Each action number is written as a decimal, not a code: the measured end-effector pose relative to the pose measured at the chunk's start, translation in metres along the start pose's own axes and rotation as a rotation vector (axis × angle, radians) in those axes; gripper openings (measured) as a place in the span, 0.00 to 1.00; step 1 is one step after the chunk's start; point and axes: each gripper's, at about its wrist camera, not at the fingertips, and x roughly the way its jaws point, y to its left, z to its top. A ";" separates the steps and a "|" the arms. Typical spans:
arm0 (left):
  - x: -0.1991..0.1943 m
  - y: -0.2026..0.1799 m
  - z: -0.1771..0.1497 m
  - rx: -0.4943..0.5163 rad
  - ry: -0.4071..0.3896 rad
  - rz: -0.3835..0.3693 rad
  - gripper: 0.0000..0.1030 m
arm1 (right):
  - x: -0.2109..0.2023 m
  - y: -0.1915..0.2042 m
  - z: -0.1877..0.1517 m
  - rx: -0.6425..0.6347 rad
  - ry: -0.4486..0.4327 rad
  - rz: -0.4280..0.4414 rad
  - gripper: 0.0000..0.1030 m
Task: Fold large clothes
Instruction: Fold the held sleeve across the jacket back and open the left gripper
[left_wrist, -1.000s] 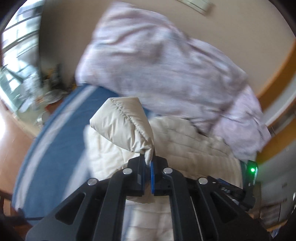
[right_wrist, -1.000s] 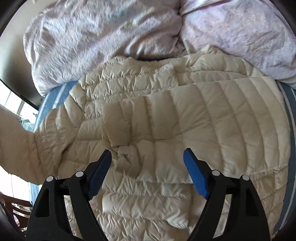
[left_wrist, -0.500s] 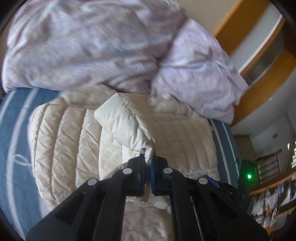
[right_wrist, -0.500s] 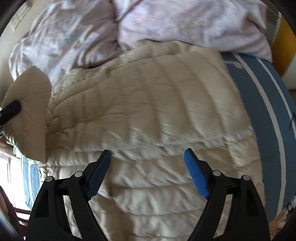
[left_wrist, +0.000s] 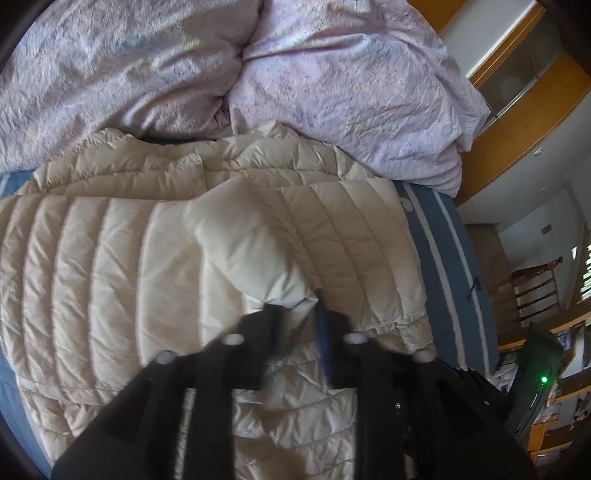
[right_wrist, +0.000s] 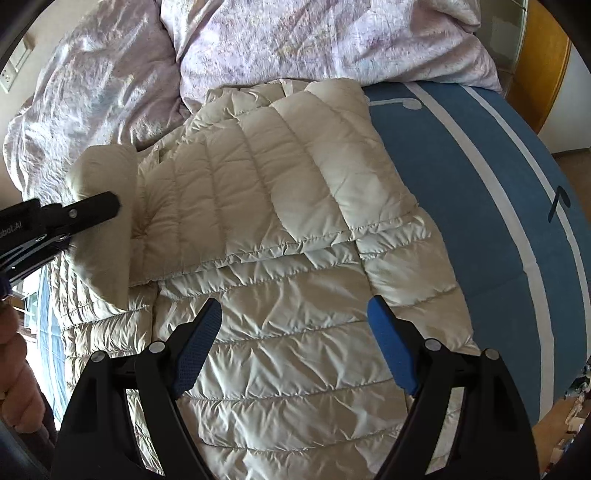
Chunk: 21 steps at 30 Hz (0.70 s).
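A cream quilted down jacket (right_wrist: 280, 229) lies spread on a blue bed cover, its body partly folded over. It also shows in the left wrist view (left_wrist: 92, 266). My left gripper (left_wrist: 303, 314) is blurred, its jaws a little apart, with the cuff end of the jacket's sleeve (left_wrist: 247, 251) between them, over the middle of the jacket. In the right wrist view the left gripper (right_wrist: 107, 206) shows at the left edge against the sleeve (right_wrist: 103, 229). My right gripper (right_wrist: 295, 332) is open and empty, just above the jacket's lower part.
A crumpled lilac duvet (left_wrist: 332, 74) is heaped along the far side of the bed, also in the right wrist view (right_wrist: 295, 40). The blue cover with white stripes (right_wrist: 480, 206) is bare to the right of the jacket. Wooden furniture (left_wrist: 524, 110) stands beyond the bed.
My left gripper has carried the sleeve rightwards over the jacket body and lowered it; its jaws now look slightly apart. The right gripper has swung right, staying open above the jacket.
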 end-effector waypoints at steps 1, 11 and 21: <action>-0.001 0.000 0.000 -0.003 -0.003 0.001 0.38 | 0.000 0.001 0.000 -0.006 -0.004 0.003 0.80; -0.033 0.048 0.011 -0.045 -0.074 0.048 0.59 | -0.001 0.053 0.013 -0.138 -0.065 0.129 0.60; -0.046 0.123 -0.012 -0.087 -0.069 0.240 0.59 | 0.035 0.124 0.030 -0.305 -0.045 0.187 0.29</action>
